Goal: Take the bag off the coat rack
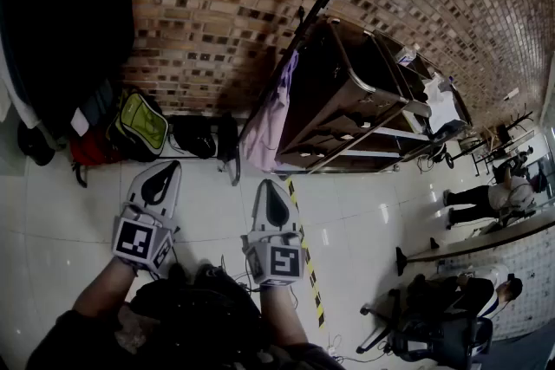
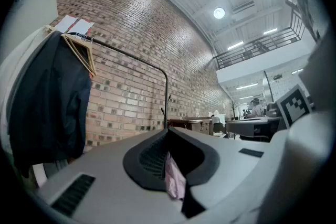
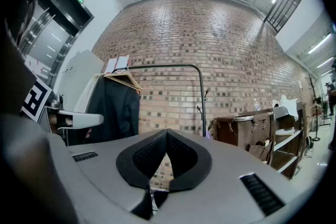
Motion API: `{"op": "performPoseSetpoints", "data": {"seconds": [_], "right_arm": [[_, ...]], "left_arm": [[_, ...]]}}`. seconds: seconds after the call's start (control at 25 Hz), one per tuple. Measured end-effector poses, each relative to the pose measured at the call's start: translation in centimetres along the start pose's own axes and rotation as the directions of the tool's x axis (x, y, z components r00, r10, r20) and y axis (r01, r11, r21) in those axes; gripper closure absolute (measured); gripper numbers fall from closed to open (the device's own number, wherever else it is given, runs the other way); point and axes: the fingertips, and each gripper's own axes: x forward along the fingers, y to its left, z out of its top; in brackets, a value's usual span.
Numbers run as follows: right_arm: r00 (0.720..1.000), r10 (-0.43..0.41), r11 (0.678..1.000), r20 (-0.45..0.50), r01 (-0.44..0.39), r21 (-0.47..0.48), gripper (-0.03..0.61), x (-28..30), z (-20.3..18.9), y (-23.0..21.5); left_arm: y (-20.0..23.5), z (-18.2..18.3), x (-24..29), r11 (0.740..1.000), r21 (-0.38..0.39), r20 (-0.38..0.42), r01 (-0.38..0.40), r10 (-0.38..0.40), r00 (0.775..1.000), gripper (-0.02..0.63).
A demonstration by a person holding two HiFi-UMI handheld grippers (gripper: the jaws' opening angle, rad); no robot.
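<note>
A black metal coat rack stands against the brick wall. A lilac-pink bag hangs at its right-hand post, and a dark coat on hangers hangs at its left end. Both grippers are held level over the tiled floor, well short of the rack. My left gripper is shut and empty. My right gripper is shut and empty too. In the left gripper view the bag shows far off through the gap behind the closed tips. The right gripper view shows the rack bar above the closed tips.
A green backpack, a black bag and a red bag lie on the floor under the rack. A brown cabinet cart stands right of the bag. Yellow-black tape runs along the floor. People and a chair are at far right.
</note>
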Motion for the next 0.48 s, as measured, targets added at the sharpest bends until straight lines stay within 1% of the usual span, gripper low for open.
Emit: {"op": "performPoseSetpoints", "data": {"seconds": [0.12, 0.2, 0.32, 0.48], "right_arm": [[0.998, -0.046, 0.999, 0.035, 0.047, -0.017, 0.571, 0.0, 0.7, -0.8], [0.997, -0.067, 0.998, 0.048, 0.068, -0.017, 0.571, 0.4, 0.9, -1.7], [0.995, -0.078, 0.997, 0.054, 0.079, -0.013, 0.571, 1.7, 0.5, -2.6], [0.993, -0.096, 0.995, 0.074, 0.096, 0.004, 0.571, 4.1, 0.1, -4.1]], "left_arm": [[0.8, 0.1, 0.0, 1.0, -0.007, -0.008, -0.024, 0.024, 1.0, 0.58], [1.0, 0.3, 0.2, 1.0, -0.008, 0.003, -0.022, 0.022, 1.0, 0.58], [1.6, 0.5, 0.5, 1.0, -0.006, 0.032, -0.01, 0.01, 0.999, 0.58], [3.3, -0.1, 1.7, 0.999, -0.002, 0.026, -0.043, 0.043, 0.999, 0.58]]}}
